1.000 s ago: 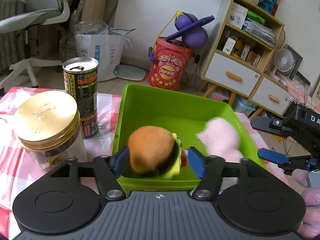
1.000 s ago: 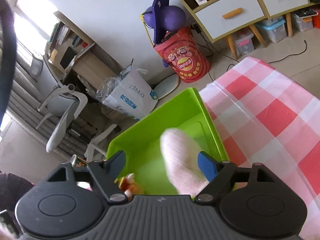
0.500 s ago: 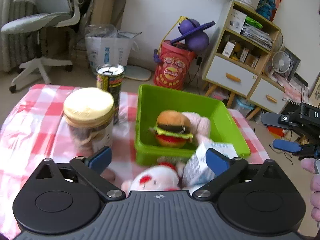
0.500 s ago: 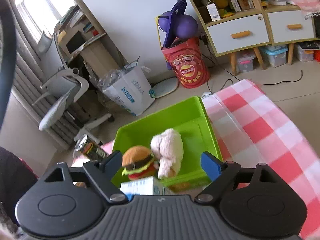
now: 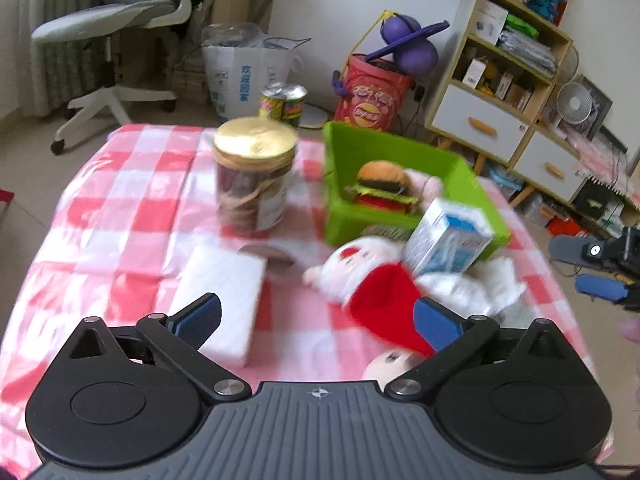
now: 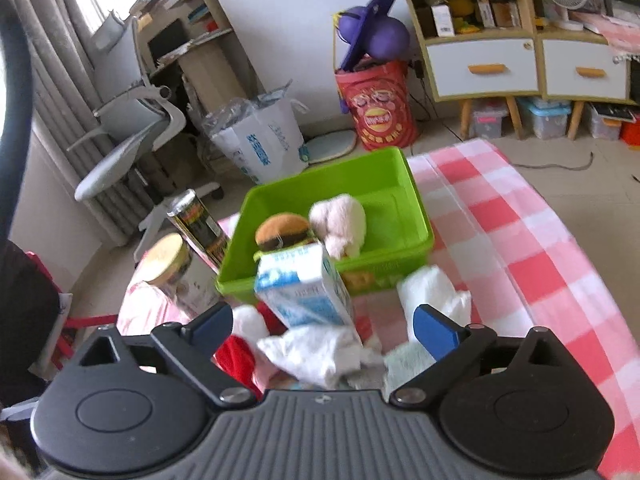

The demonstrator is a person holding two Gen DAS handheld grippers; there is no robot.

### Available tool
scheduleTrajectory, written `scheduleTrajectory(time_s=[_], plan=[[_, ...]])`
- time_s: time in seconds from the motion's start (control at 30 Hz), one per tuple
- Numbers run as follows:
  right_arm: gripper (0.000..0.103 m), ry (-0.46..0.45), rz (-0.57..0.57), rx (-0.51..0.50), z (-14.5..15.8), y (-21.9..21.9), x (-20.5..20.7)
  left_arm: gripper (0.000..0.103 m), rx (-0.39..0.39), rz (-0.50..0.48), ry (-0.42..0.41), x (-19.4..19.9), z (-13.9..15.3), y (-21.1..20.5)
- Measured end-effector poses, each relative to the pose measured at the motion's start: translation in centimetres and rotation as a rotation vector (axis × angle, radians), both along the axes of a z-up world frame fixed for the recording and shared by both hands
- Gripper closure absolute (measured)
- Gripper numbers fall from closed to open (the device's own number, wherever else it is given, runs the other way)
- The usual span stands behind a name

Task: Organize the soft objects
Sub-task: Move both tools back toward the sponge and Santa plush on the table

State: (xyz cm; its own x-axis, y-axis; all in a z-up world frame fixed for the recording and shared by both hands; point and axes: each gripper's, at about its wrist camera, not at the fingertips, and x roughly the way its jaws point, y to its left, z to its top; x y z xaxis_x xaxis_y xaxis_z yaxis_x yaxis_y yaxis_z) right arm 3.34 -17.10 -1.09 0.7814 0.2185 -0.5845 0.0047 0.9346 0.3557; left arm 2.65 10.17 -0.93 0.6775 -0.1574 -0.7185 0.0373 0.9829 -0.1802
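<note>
A green bin (image 5: 352, 224) (image 6: 416, 216) on the checked table holds a plush burger (image 5: 380, 184) (image 6: 284, 232) and a pink plush (image 5: 426, 184) (image 6: 340, 224). A red and white plush doll (image 5: 376, 280) (image 6: 244, 336) lies in front of the bin, with white cloth (image 5: 472, 284) (image 6: 432, 296) beside it. My left gripper (image 5: 316, 320) is open and empty above the doll. My right gripper (image 6: 320, 328) is open and empty above the cloth (image 6: 320, 348). The right gripper also shows at the right edge of the left wrist view (image 5: 600, 268).
A blue and white milk carton (image 5: 448, 236) (image 6: 304, 288) stands against the bin's front. A gold-lidded jar (image 5: 254, 172) (image 6: 176, 268), a drink can (image 5: 284, 104) (image 6: 198, 224) and a white block (image 5: 224, 296) sit left of the bin. The table edge runs close on the right.
Both grippers have let go of the burger and the pink plush, which now lie in the bin. Both have pulled back and up, open, bringing the doll, cloth and carton into view.
</note>
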Motion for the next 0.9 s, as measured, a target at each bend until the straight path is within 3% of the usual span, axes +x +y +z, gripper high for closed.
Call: scheduleTrajectory(time_s=[0.27,0.57,0.9], plan=[[0.020,0.066,-0.003,-0.066,-1.8,0.2,-0.3,0.005,0.086,0.000,-0.012,-1.2,-1.9,2.7],[0.020,0.061,0.076,-0.042,-2.8,3.0,0.1,0.005,0.075,0.058,-0.017,-0.6,-4.3,4.9],[0.020,-0.068,0.310,-0.120,-5.0,10.5,0.3,0.005,0.143,0.027,-0.059,0.0,-7.5,4.7]])
